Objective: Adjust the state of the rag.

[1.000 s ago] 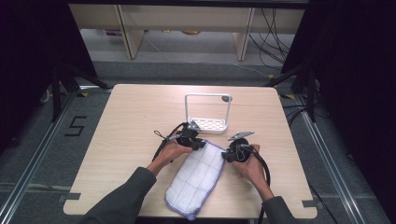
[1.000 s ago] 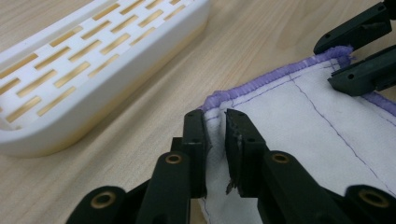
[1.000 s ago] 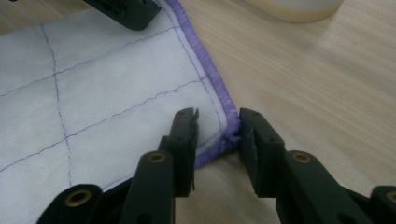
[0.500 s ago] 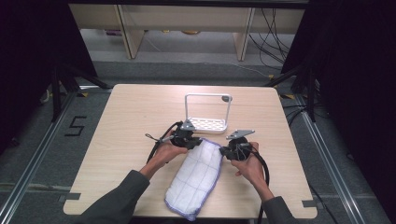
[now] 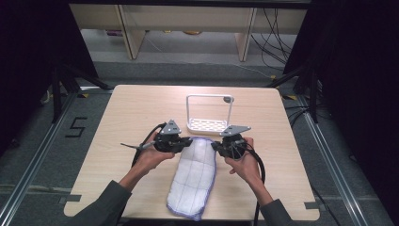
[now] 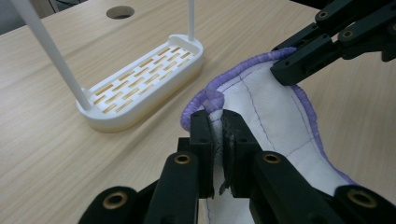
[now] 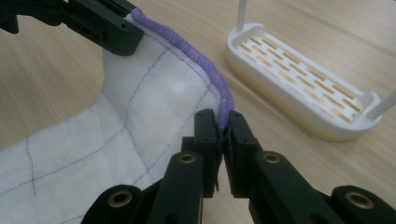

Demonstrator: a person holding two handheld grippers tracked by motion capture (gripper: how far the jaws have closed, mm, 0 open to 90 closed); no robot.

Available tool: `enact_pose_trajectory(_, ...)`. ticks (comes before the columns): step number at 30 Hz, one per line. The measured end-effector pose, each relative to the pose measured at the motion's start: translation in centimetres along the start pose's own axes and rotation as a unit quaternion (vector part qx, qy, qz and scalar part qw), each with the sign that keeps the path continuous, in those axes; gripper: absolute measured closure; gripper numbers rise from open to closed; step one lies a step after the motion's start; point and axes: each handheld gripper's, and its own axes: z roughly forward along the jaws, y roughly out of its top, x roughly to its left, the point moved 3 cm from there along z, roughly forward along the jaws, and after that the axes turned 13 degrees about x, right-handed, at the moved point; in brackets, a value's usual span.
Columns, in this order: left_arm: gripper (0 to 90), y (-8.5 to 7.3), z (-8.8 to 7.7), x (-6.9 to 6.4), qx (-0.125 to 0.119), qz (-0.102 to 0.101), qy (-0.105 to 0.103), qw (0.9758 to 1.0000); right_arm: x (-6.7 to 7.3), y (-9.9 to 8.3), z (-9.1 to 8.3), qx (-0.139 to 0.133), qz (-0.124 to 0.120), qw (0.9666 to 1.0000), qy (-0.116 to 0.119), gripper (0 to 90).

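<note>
Both hands have risen, lifting the white quilted cloth with purple stitched hem (image 5: 195, 172) by its far corners; the left hand-held gripper (image 6: 219, 122) and right hand-held gripper (image 7: 223, 126) each pinch only hem, which could slip free.

One mark reads — a black "5" (image 5: 76, 127) — on the floor (image 5: 42, 141) left of the table.

cloth's (image 5: 195, 176) near end perhaps past the table edge (image 5: 282, 217), rack's (image 6: 140, 88) uprights cut off above

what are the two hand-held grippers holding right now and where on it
Both hold the white cloth by its purple-edged far hem: the left hand-held gripper at one corner, the right hand-held gripper at the other.
</note>
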Motion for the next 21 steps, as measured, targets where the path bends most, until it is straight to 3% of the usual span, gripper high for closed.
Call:
enact_pose_trajectory(1, 83.0, -0.2, -0.2, 0.1, -0.005, -0.005, 0.004, 1.0000, -0.1, 0.2, 0.0, -0.008, -0.011, 0.9999, -0.006, 85.1)
enact_pose_trajectory(3, 83.0, -0.5, -0.5, 0.3, -0.007, -0.008, 0.001, 0.9999, 0.2, 0.5, 0.0, -0.007, -0.003, 1.0000, -0.002, 85.1)
enact_pose_trajectory(12, 82.7, -0.9, -0.4, 0.8, -0.001, -0.021, 0.008, 0.9997, 0.0, 1.8, 0.8, -0.005, -0.024, 0.9996, -0.010, 85.1)
enact_pose_trajectory(13, 82.8, -0.8, -0.4, 0.8, -0.001, -0.022, 0.007, 0.9997, 0.1, 1.8, 0.8, -0.002, -0.015, 0.9999, -0.007, 85.0)
enact_pose_trajectory(16, 82.6, -0.6, -0.6, 0.9, -0.003, -0.025, 0.004, 0.9997, -0.2, 2.0, 1.0, -0.017, -0.030, 0.9994, -0.008, 85.0)
enact_pose_trajectory(19, 82.7, -0.5, -0.9, 1.0, -0.007, -0.025, 0.000, 0.9997, -0.1, 1.9, 0.7, -0.007, -0.015, 0.9998, 0.003, 85.0)
enact_pose_trajectory(21, 82.6, -0.4, -1.0, 0.9, -0.008, -0.029, 0.000, 0.9995, -0.2, 2.0, 0.6, -0.015, -0.022, 0.9996, 0.001, 85.0)
